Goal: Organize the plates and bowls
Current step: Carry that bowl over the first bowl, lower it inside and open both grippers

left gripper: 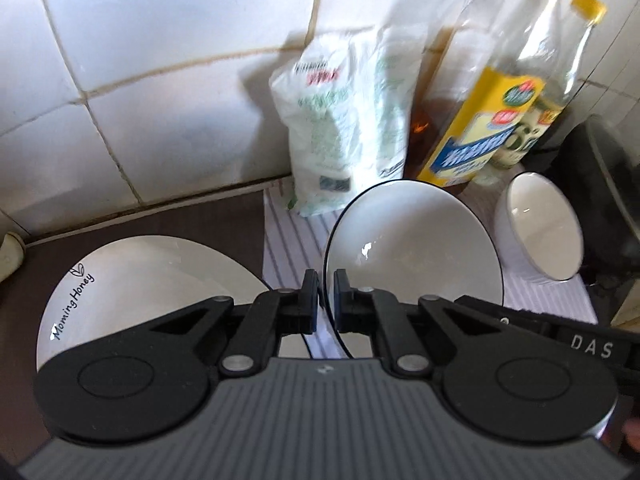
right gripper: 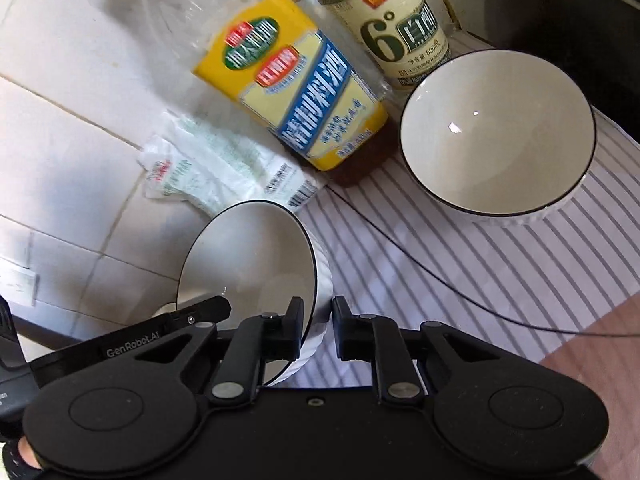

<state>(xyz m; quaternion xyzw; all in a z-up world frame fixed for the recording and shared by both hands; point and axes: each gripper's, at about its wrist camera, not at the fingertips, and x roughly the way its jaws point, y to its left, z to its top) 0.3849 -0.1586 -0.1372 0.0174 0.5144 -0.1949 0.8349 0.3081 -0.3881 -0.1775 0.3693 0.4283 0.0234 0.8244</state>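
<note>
Bowl (left gripper: 416,248) tilted, rim pinched by both hand-held grippers, left (left gripper: 326,280), right (right gripper: 318,308), second bowl (right gripper: 500,136) on striped mat (right gripper: 480,280).

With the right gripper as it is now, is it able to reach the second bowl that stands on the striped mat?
Probably not yet. The right gripper is closed on the rim of the tilted bowl. The path over the striped mat to the second bowl looks free, apart from a thin cable.
</note>
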